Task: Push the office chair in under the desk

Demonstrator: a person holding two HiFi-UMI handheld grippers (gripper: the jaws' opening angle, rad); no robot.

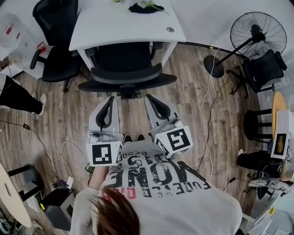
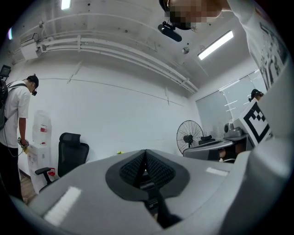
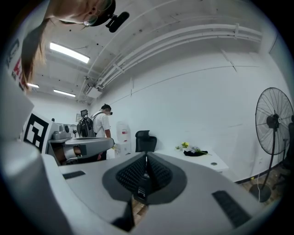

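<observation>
My left gripper (image 1: pixel 110 98) and right gripper (image 1: pixel 149 97), jaws closed and empty, point at the chair (image 1: pixel 127 77) back, its seat partly under the desk (image 1: pixel 124 28) edge, bare floor (image 1: pixel 188 87) alongside.

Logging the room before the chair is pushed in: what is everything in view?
desk: one, white, top centre
office chair: one, black, seat partly under the desk
second chair: one, black, left of the desk
third chair: one, black, beside the fan
fan: one, black, right of the desk
dark cloth with flowers: one, desk's far edge
cable: one, white, on the floor
bystander: one, dark trousers, far left
left gripper: one, grey, shut, empty, pointing at the office chair
right gripper: one, grey, shut, empty
</observation>
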